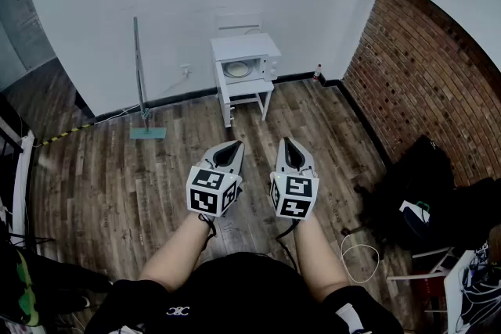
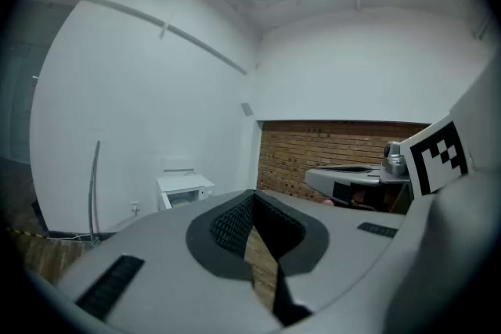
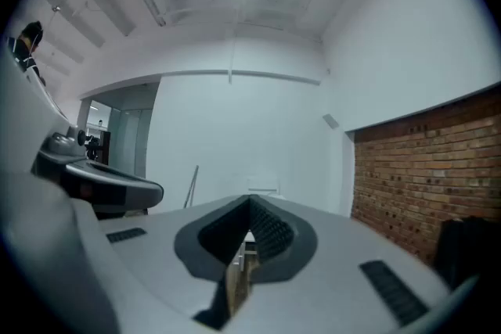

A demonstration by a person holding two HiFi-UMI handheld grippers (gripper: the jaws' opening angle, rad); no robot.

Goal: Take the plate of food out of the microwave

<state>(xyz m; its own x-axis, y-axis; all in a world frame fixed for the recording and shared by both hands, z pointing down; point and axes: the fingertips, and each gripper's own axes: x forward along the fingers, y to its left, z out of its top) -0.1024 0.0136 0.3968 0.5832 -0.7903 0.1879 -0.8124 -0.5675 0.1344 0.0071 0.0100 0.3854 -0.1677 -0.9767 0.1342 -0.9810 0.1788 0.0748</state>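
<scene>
A white microwave [image 1: 245,59] stands on a small white table [image 1: 249,94] against the far wall, several steps away. A pale round plate [image 1: 236,70] shows in its front; the food on it is too small to make out. My left gripper [image 1: 231,145] and right gripper [image 1: 288,143] are held side by side over the wood floor, both pointing at the microwave. Each is shut with nothing between its jaws. The left gripper view shows the microwave [image 2: 185,190] small beyond my left gripper [image 2: 252,199]. In the right gripper view my right gripper [image 3: 250,203] hides most of it.
A long-handled mop [image 1: 141,82] leans on the wall left of the table. A brick wall [image 1: 423,74] runs along the right, with black bags [image 1: 423,192] and a white cable [image 1: 360,258] on the floor beside it. Wood floor lies between me and the table.
</scene>
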